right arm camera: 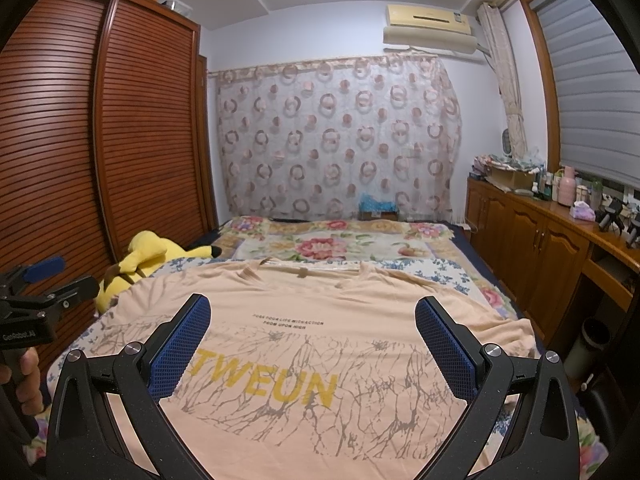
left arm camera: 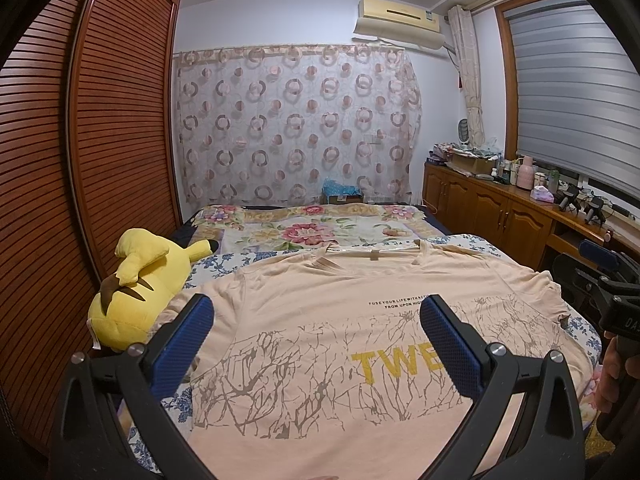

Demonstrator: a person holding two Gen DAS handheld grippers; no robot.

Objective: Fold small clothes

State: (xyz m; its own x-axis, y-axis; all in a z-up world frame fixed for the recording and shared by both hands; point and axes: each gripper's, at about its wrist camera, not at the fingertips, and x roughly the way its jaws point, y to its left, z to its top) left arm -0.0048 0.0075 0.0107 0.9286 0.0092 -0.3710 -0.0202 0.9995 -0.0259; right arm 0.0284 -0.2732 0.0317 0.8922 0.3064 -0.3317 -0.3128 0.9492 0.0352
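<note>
My left tool (left arm camera: 316, 332) hangs with its two fingers spread wide, pinching nothing; the pads (left arm camera: 182, 344) are blue with a fine dimpled grid, set on matte black arms with small silver pivot bolts. My right tool (right arm camera: 312, 334) is spread just as wide and is also empty, with the same blue textured pads (right arm camera: 446, 348).

Below both lies the T-shirt (left arm camera: 320, 300), a soft peach knit spread flat on the bed (left arm camera: 332, 232) with its print up and its neckline at the far end. The print is a grey-brown web of branching cracks with blocky yellow letters reading "TWEUN" in the right view; in the left view a finger cuts the word off after "TWE". Two lines of small dark text sit above it, too small for me to read fully. The near hem is hidden behind the tool bodies, and the right sleeve looks rumpled at its edge.

The bed carries a floral cover. A plush toy (left arm camera: 140, 292), yellow with brown stripes, lies just beside the shirt's left sleeve, against the slatted wooden wardrobe (left arm camera: 100, 140). To the right stands a wooden cabinet (right arm camera: 532, 232), its worktop crowded with small items I cannot make out.
</note>
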